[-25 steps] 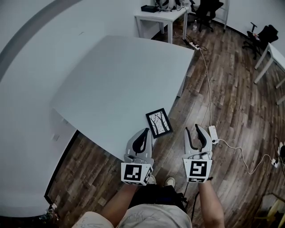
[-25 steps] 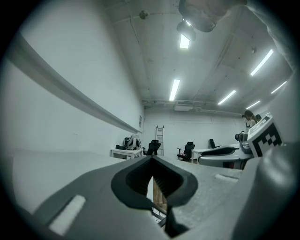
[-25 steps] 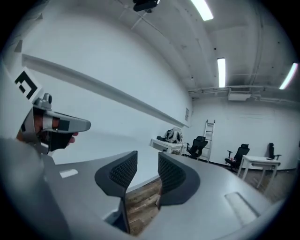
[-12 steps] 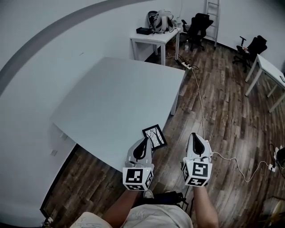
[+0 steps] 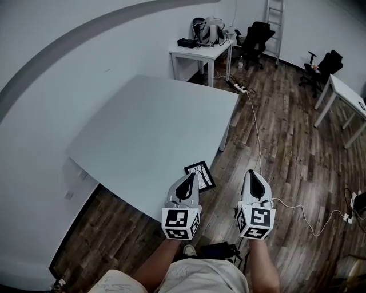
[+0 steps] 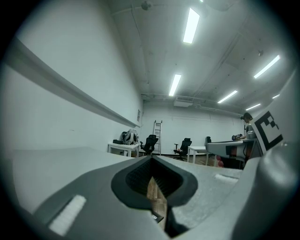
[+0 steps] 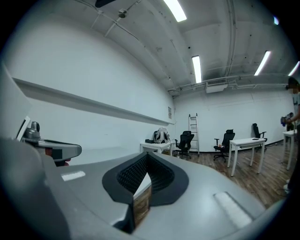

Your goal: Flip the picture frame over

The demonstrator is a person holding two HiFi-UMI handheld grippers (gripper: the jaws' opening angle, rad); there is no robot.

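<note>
In the head view a small black picture frame (image 5: 201, 174) lies picture side up, showing bare trees, at the near corner of the white table (image 5: 143, 126). My left gripper (image 5: 189, 178) hovers just to the left of the frame and a little nearer to me, its jaws closed together and empty. My right gripper (image 5: 252, 174) hangs over the wood floor to the right of the table, also shut and empty. The left gripper view has the left gripper (image 6: 151, 160) aimed across the tabletop. In the right gripper view the right gripper (image 7: 146, 157) faces the far room.
A second white desk (image 5: 200, 52) with a bag stands at the back, near office chairs (image 5: 255, 34) and a ladder (image 5: 273, 12). Another desk (image 5: 343, 91) is at the right. A white cable (image 5: 257, 143) runs along the wood floor beside the table.
The head view has tilted up, so the frame sits lower in the picture. Both grippers stay close together in front of me, and the left one is now right beside the frame.
</note>
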